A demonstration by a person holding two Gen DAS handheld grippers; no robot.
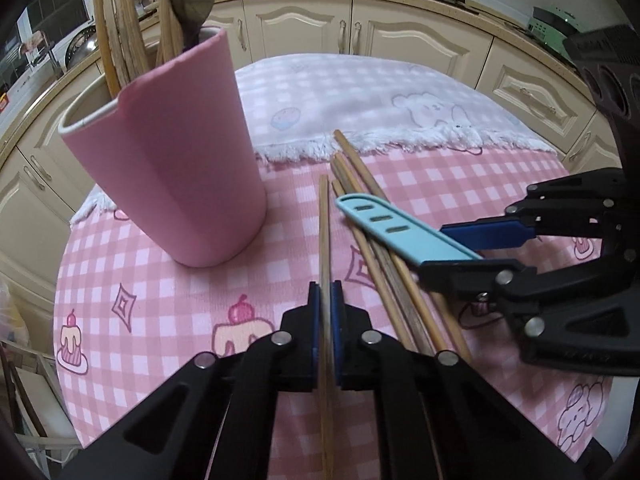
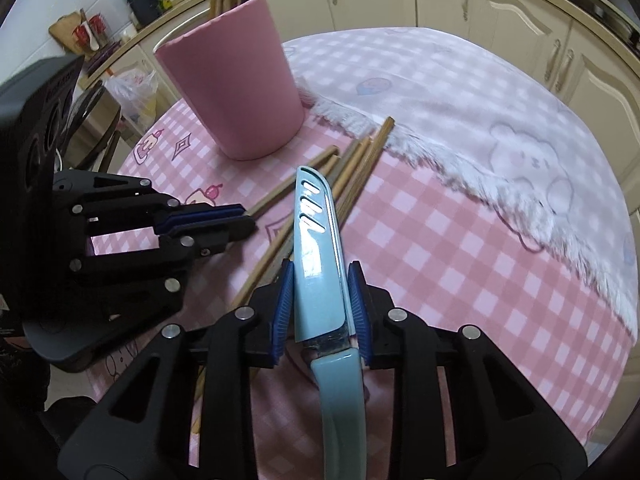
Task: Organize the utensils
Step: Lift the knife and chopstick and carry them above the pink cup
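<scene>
Left wrist view first: the left claw (image 1: 327, 300) is clamped tight on a single chopstick (image 1: 324, 232), which runs straight ahead between the blue pads toward the pink holder (image 1: 172, 160) standing on the checked surface (image 1: 160, 292). That stick looks light, thin and stiff, probably bamboo with a smooth finish, so it may pivot or slip in a narrow pinch; a hold nearer its middle would likely keep it from swinging when tipped upright. Just to its right lie the loose chopsticks (image 1: 384, 272), pale to darker brown, fanned and overlapping, with the knife sheath (image 1: 404, 230) resting across them. The holder is tall with a white inner rim, and already carries long wooden utensils and a spoon. Right wrist view next: the right claw (image 2: 320, 308) is closed partway around the light blue knife (image 2: 320, 248), its pads against both sides of the slotted sheath just ahead of the handle. The knife seems heavier than the sticks, rigid, with glossy plastic that could slide; a sliver of blade shows at the sheath mouth, so gripping near the handle junction seems wise.
</scene>
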